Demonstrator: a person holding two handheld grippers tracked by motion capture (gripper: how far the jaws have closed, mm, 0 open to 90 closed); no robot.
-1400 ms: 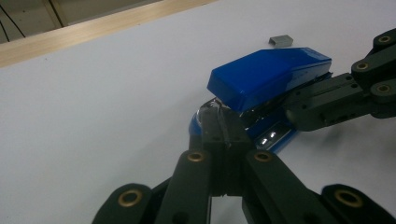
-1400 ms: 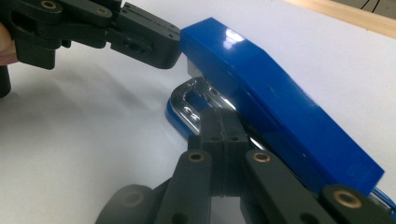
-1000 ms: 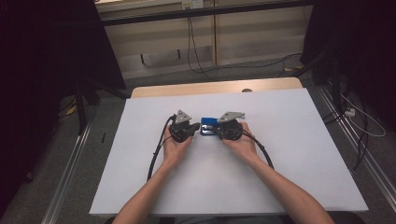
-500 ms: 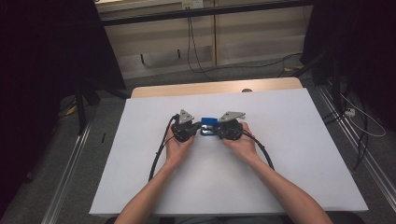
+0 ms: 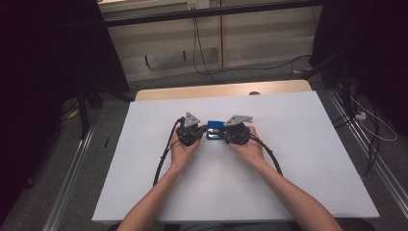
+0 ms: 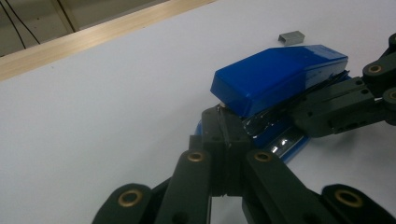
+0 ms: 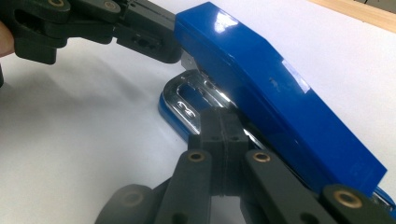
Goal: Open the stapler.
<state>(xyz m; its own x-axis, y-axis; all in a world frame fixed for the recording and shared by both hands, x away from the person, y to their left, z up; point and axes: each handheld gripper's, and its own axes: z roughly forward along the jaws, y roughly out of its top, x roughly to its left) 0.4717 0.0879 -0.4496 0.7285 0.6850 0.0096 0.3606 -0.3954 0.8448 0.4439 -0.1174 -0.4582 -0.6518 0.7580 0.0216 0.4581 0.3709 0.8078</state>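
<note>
Notably, left gripper view reveals staples [image 6: 291,38] beyond the stapler [image 6: 275,77].

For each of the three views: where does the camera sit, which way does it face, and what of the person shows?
High view: above the person's side, facing forward and down at the white table; forearms, both hands.
Left gripper view: on the left gripper, along its shut jaws at the blue stapler; right gripper's jaws.
Right gripper view: on the right gripper, low over the stapler; left gripper's jaws.
Shared: the stapler.

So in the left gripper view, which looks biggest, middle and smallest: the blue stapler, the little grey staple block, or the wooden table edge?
1. Wooden table edge, longest
2. Blue stapler, though nearness enlarges it
3. Grey staple block, smallest
</note>
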